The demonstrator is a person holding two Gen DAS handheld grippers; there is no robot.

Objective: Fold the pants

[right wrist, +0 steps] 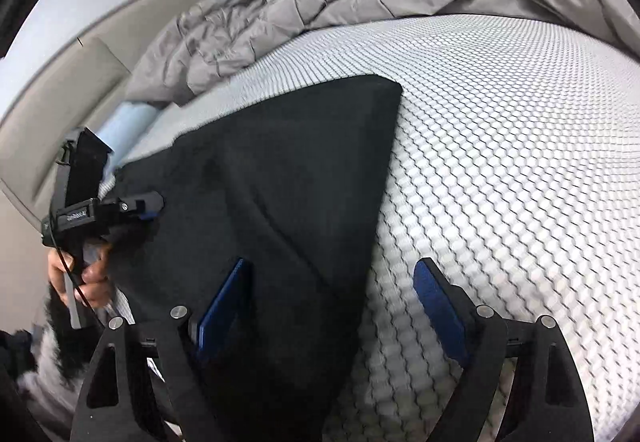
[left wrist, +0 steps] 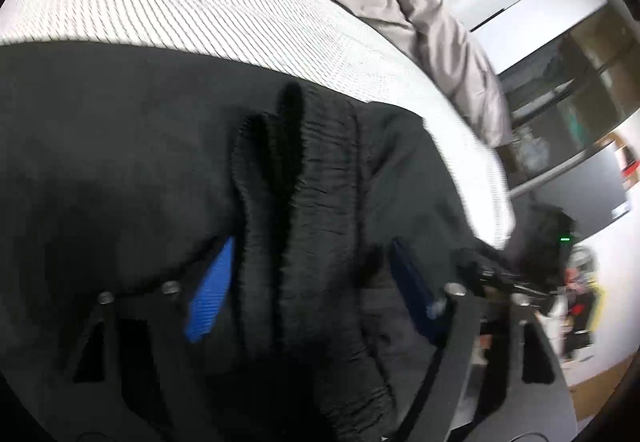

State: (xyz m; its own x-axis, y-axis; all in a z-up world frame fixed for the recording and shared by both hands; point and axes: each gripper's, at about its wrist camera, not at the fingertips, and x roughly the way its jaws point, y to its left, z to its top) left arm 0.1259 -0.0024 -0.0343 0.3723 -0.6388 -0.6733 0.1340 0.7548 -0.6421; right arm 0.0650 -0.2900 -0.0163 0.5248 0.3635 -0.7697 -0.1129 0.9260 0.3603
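Observation:
Black pants (right wrist: 272, 178) lie on a white textured mattress (right wrist: 500, 142). In the left wrist view the ribbed waistband (left wrist: 304, 202) of the pants bunches between the two blue pads of my left gripper (left wrist: 312, 282), which stands open around it. My right gripper (right wrist: 332, 298) is open, its left pad (right wrist: 224, 306) over the black cloth and its right pad (right wrist: 440, 306) over bare mattress, at the pants' near edge. The left gripper (right wrist: 120, 210) also shows in the right wrist view at the pants' left edge, held by a hand.
A crumpled grey duvet (right wrist: 340, 10) lies along the far side of the mattress. A beige headboard or wall panel (right wrist: 60, 90) is at the left. In the left wrist view, shelves and a dark screen (left wrist: 580, 114) stand beyond the bed's right edge (left wrist: 472, 146).

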